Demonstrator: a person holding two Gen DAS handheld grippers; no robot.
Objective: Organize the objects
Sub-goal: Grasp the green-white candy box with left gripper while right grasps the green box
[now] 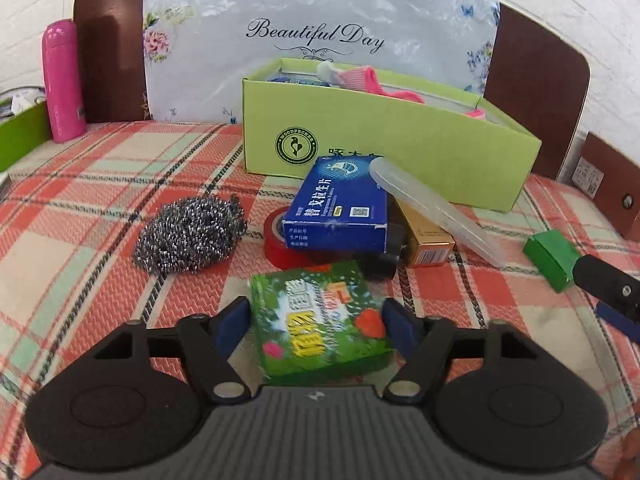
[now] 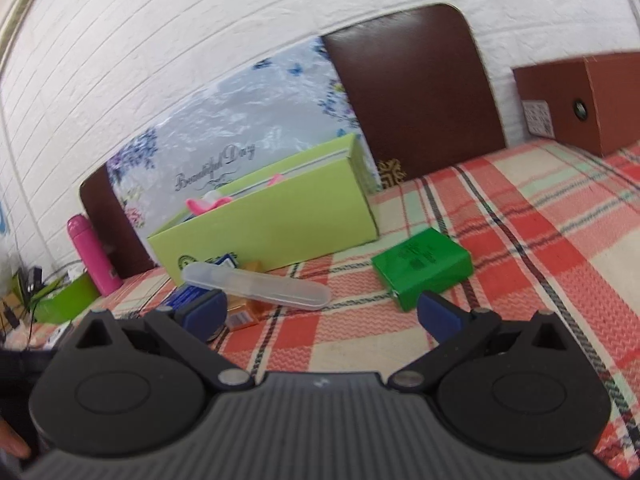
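Observation:
My left gripper (image 1: 316,316) is shut on a green printed box (image 1: 320,320), its blue pads pressed on both sides. Ahead lie a steel wool scrubber (image 1: 188,234), a blue medicine box (image 1: 340,208) resting on a red tape roll (image 1: 276,240), a gold box (image 1: 428,240) and a clear plastic case (image 1: 436,212). Behind them stands an open lime-green box (image 1: 380,148) holding pink cloth. My right gripper (image 2: 320,312) is open and empty, a little short of a plain green box (image 2: 424,264) and the clear case (image 2: 256,286).
A pink bottle (image 1: 62,80) stands at the back left by a green bin (image 1: 20,136). A floral pillow (image 1: 320,32) leans on the brown headboard (image 2: 416,92). A brown box (image 2: 588,100) sits at the right. The plaid bedcover (image 2: 520,240) spreads to the right.

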